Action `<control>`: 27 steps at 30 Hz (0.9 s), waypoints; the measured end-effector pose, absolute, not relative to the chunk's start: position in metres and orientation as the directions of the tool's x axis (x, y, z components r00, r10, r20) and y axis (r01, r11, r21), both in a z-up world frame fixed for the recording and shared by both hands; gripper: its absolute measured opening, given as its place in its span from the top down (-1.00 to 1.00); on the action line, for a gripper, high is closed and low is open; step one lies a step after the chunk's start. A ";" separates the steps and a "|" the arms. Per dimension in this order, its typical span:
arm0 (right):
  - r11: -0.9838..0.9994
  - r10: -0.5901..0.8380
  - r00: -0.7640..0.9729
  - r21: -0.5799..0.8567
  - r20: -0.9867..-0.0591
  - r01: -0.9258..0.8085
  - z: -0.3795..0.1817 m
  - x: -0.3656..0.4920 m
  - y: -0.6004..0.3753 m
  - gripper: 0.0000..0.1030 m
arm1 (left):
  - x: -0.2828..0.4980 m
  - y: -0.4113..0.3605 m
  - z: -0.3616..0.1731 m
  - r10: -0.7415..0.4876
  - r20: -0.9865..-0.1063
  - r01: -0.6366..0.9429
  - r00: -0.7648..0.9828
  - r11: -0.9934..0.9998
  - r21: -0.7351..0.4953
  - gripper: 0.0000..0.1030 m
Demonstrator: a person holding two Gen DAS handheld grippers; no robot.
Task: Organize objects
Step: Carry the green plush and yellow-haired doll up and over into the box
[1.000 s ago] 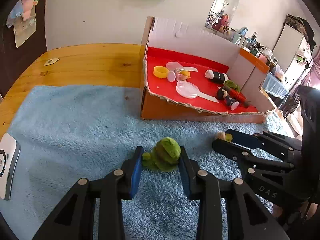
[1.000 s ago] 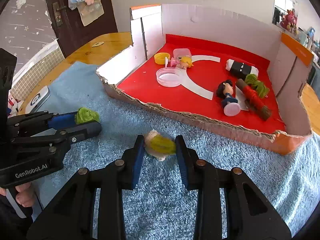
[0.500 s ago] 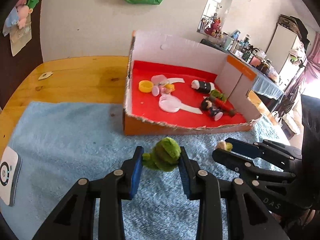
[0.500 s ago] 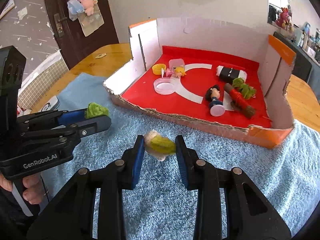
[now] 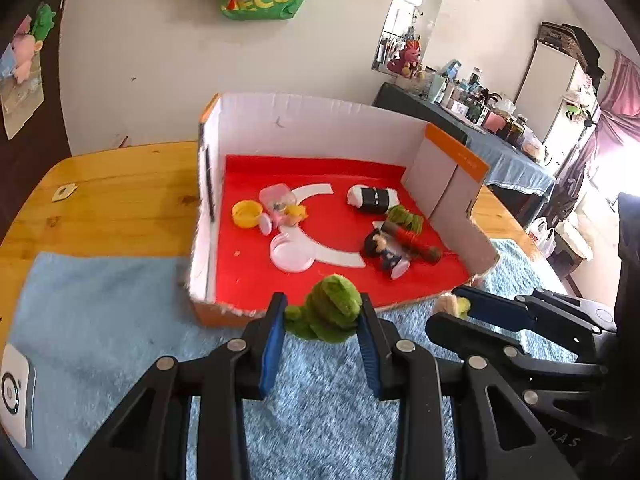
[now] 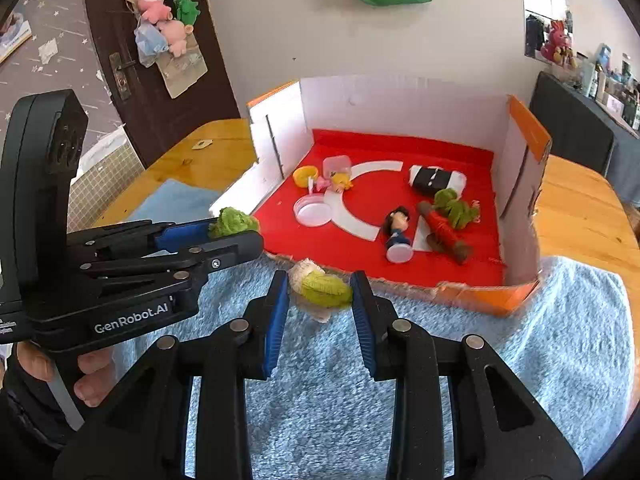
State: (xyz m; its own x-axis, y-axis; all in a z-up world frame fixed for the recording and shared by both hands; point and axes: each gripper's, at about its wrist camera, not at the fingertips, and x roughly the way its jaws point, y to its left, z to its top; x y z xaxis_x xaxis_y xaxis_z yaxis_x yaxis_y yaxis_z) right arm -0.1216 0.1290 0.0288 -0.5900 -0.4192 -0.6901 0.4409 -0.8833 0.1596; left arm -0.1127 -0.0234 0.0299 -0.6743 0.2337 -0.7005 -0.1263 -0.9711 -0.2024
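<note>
Green fuzzy yarn, wound into a small ball-like toy (image 5: 332,312), sits clamped between the blue-padded tips of the left gripper (image 5: 322,320), held above the pale blue fluffy towel (image 5: 100,320) just short of the torn front edge of the shallow cardboard box with a red floor (image 5: 248,280). Beside it, the right gripper (image 6: 320,294) is clamped on a small cream plush piece with a yellow-green leaf (image 6: 320,286), also over the towel near the box's front edge. Inside the box lie a yellow bottle cap (image 5: 247,214), a clear round plastic lid (image 5: 291,251), a black-and-white roll (image 5: 372,200), a dark-haired little doll figure (image 5: 384,250) and a red yarn-wrapped stick (image 5: 412,238).
</note>
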 end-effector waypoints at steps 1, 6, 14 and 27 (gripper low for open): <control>-0.884 -0.418 -0.591 0.160 -0.690 0.438 0.030 -0.124 0.130 0.42 | -0.115 -0.023 0.030 0.235 -0.700 -0.127 -0.674 -0.971 -0.203 0.31; -0.888 -0.414 -0.596 0.162 -0.688 0.430 0.034 -0.134 0.134 0.42 | -0.128 -0.018 0.034 0.243 -0.701 -0.136 -0.671 -0.969 -0.206 0.31; -0.893 -0.408 -0.598 0.165 -0.690 0.418 0.037 -0.149 0.138 0.42 | -0.147 -0.015 0.035 0.252 -0.707 -0.145 -0.661 -0.967 -0.209 0.31; -0.905 -0.389 -0.588 0.177 -0.709 0.386 0.029 -0.171 0.146 0.42 | -0.168 -0.009 0.028 0.269 -0.725 -0.162 -0.634 -0.963 -0.216 0.31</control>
State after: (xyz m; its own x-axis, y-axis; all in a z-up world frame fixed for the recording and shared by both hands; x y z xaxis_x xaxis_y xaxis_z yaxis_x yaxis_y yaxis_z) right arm -0.1713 0.1464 0.0293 -0.5883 -0.3894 -0.7087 0.3864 -0.9052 0.1767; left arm -0.1679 -0.0091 0.0278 -0.6342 0.2690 -0.7249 -0.1615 -0.9629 -0.2160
